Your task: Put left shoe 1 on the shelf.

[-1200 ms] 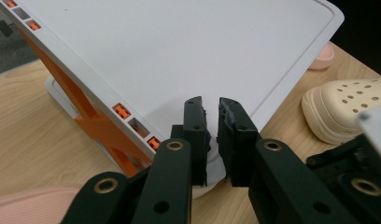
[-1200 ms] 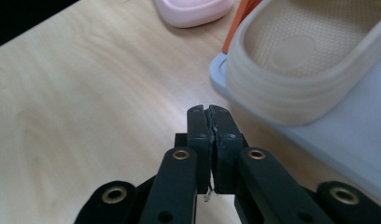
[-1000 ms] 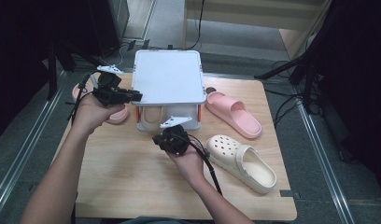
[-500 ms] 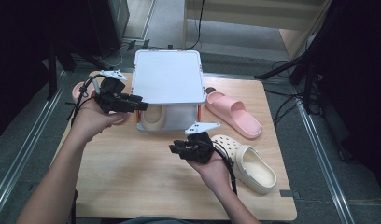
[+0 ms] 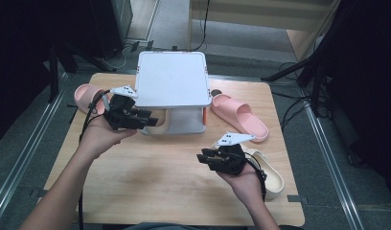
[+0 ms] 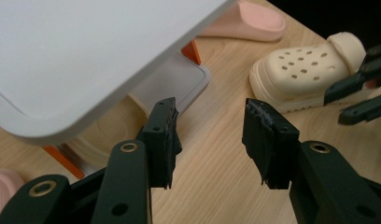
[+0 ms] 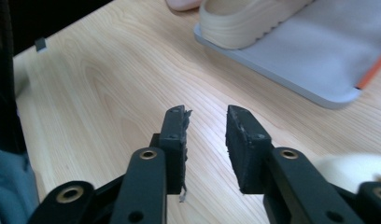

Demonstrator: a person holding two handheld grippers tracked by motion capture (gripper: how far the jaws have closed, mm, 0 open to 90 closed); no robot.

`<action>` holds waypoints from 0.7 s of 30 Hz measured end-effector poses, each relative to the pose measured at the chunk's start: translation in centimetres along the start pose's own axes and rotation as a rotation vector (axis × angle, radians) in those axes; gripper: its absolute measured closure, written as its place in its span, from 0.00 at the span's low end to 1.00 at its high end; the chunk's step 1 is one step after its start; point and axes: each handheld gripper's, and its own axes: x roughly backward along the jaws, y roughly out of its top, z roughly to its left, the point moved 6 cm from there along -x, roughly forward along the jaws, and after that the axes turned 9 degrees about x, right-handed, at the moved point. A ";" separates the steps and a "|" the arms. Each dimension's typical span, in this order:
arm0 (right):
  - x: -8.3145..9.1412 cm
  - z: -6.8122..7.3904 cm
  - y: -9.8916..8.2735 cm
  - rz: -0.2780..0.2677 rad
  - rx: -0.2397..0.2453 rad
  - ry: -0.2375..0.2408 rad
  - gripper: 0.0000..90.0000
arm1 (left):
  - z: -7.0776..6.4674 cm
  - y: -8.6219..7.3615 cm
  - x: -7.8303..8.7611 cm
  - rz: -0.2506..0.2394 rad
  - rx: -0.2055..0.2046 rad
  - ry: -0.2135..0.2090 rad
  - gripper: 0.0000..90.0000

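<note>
In the high view, the right gripper (image 5: pixel 201 157) sits lowest, a little right of centre over the table (image 5: pixel 150 182). Its jaws have just been opening and stand spread with nothing between them; the right gripper view shows bare wood beyond the pads.

The loose clog (image 5: pixel 272 176) lies just beside that hand, toward the lower right of the frame and partly under the wrist. Its long axis runs from upper left to lower right. The jaws point toward the left of the frame, away from the clog, so I judge the gripper must swing round toward the right to take it. The right hand is far the nearer one.

Higher and to the left, the left gripper (image 5: pixel 154 120) is at the front left corner of the rack (image 5: pixel 170 79). Its jaws have also just been opening and are spread and empty. They are just beside the shelved clog (image 5: pixel 161 126), which rests on the lower shelf (image 7: pixel 314 56) under the white top. In the left gripper view, the loose clog is well off at upper right.

Farther back, one pink slipper (image 5: pixel 241 115) lies to the right of the rack and another (image 5: pixel 83 96) to its left.
</note>
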 end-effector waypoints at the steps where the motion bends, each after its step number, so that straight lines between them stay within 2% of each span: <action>1: 0.0 0.0 0.0 0.000 0.000 0.000 0.74 | 0.0 0.0 0.0 0.000 0.000 0.000 0.61; 3: 0.6 -0.3 -0.5 -0.013 0.011 -0.008 0.73 | -0.2 -0.7 -0.2 -0.003 0.007 -0.003 0.60; 4: 1.2 -0.6 -0.9 -0.023 0.006 -0.028 0.74 | -0.4 -1.2 -0.5 -0.004 0.004 0.000 0.60; 6: 1.5 -0.8 -1.0 -0.025 0.005 -0.037 0.74 | -0.5 -1.5 -0.6 -0.003 -0.005 0.003 0.60; 9: 2.5 -1.2 -1.3 -0.038 -0.007 -0.046 0.74 | -0.9 -2.2 -0.9 -0.027 -0.019 -0.003 0.59; 12: 3.3 -1.8 -1.9 -0.033 -0.021 -0.057 0.74 | -1.1 -3.0 -1.2 -0.064 -0.033 0.017 0.55; 13: 3.8 -2.2 -2.3 -0.028 -0.036 -0.050 0.71 | -1.1 -3.3 -1.4 -0.060 -0.029 0.010 0.53; 14: 3.9 -2.3 -2.5 -0.022 -0.039 -0.047 0.70 | -1.1 -3.9 -1.7 -0.040 -0.021 0.008 0.53; 16: 4.2 -2.7 -2.8 -0.003 -0.037 -0.057 0.70 | -1.1 -4.3 -2.0 -0.032 -0.023 0.013 0.53; 21: 4.9 -3.3 -3.0 -0.012 -0.053 -0.072 0.70 | -0.9 -5.6 -2.5 -0.014 -0.022 0.011 0.53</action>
